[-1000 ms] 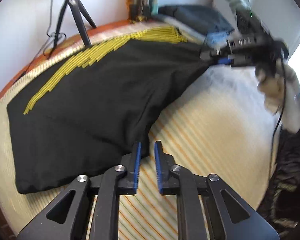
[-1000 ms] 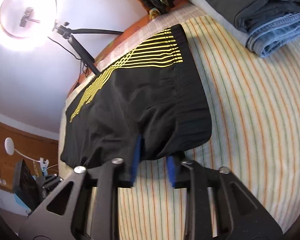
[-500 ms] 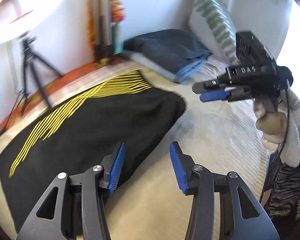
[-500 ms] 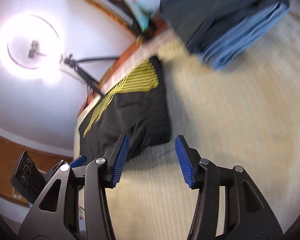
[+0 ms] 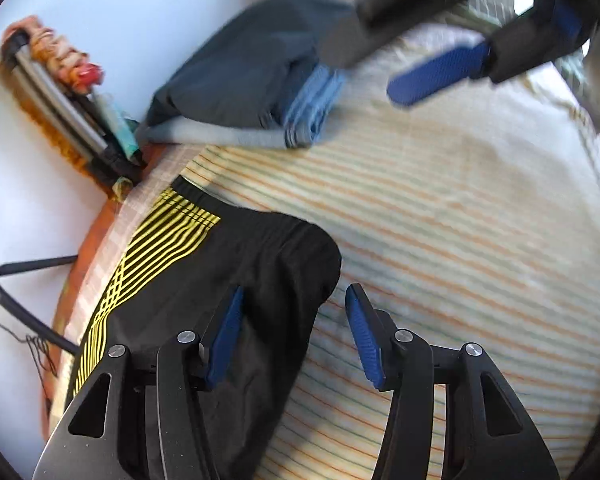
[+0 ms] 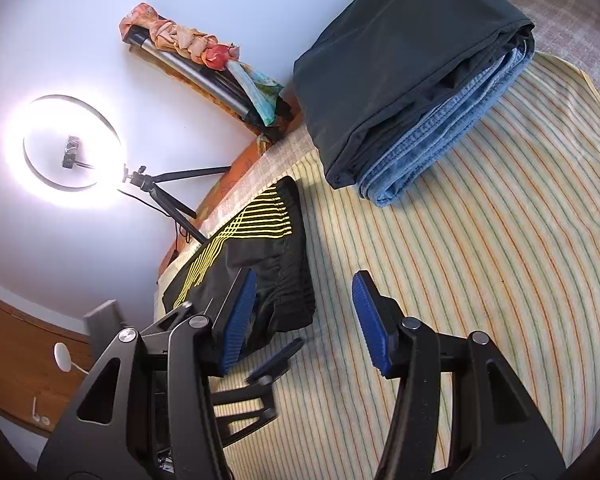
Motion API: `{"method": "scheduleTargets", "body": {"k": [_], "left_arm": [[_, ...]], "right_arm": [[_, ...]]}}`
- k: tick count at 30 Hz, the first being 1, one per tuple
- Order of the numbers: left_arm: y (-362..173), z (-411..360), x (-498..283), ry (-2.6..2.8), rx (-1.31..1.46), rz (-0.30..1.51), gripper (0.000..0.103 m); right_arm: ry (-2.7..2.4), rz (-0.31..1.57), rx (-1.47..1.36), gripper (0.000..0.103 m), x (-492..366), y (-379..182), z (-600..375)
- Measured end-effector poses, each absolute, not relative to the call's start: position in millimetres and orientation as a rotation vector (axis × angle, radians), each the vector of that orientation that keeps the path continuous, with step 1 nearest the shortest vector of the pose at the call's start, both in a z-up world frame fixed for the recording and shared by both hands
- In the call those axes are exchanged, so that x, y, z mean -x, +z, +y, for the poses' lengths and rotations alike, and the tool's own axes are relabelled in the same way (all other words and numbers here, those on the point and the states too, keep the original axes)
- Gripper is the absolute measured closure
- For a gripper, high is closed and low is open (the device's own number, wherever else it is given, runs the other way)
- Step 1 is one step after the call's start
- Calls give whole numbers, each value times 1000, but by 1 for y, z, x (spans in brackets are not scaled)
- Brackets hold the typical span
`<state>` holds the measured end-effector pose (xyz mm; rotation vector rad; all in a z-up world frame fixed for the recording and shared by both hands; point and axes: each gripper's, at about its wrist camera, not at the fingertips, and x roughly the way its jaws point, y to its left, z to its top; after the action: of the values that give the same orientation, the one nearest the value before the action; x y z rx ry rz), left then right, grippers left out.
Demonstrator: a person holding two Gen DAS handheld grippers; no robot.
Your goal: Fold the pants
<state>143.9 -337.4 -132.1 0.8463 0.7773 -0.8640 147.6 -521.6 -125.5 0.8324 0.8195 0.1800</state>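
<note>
The black pants with yellow stripes (image 5: 236, 280) lie folded on the striped bed cover (image 5: 460, 240), also in the right wrist view (image 6: 268, 256). My left gripper (image 5: 296, 336) is open and empty, hovering just above the pants' right edge; one blue pad is over the fabric. My right gripper (image 6: 304, 320) is open and empty, held above the cover beside the waistband end. The right gripper appears blurred at the top of the left wrist view (image 5: 440, 68); the left gripper shows low in the right wrist view (image 6: 268, 364).
A stack of folded dark grey and blue jeans (image 6: 412, 80) lies at the head of the bed, also in the left wrist view (image 5: 260, 84). A ring light on a tripod (image 6: 64, 148) and a bundle of poles (image 6: 204, 76) stand by the wall.
Both grippers let go of the pants and opened, then lifted away. The pants now lie flat and folded. Both cameras swung toward the head of the bed.
</note>
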Motion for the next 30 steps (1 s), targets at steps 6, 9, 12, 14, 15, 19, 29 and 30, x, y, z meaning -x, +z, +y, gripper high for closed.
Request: {"method": "scheduleTargets", "body": {"k": [6,9,12,14,15,19,29,30], "left_arm": [[-105,-306,-179,-843,-374,836,84],[-102,-283,-187,-848,-175,847,84],[-124,-290,-175,-867,-287,885,83],[-131,-294,-170,-880,-304,917,76],[-133,-295,-169,-887,-307,943,63],[-117,-287,-163,-871,-294,932,55],[-80,-178,-146,-656,-315,843,52],[-83,-169,-148,-632,-313,848,52]], "right_arm": [[192,789,-826,50,-144,-117,-523],[195,793,-825,50,-145,-118,-522],[197,813,-842,50,-151,-126,-521],[214,824,-865,50,-157,-132,-518],[225,836,-875,50,-161,-136,-516],[258,893,-912,50,-175,-157,-504],[346,996,-976,50,-180,-191,-458],[331,1001,-994,50,-180,-194,-459]]}}
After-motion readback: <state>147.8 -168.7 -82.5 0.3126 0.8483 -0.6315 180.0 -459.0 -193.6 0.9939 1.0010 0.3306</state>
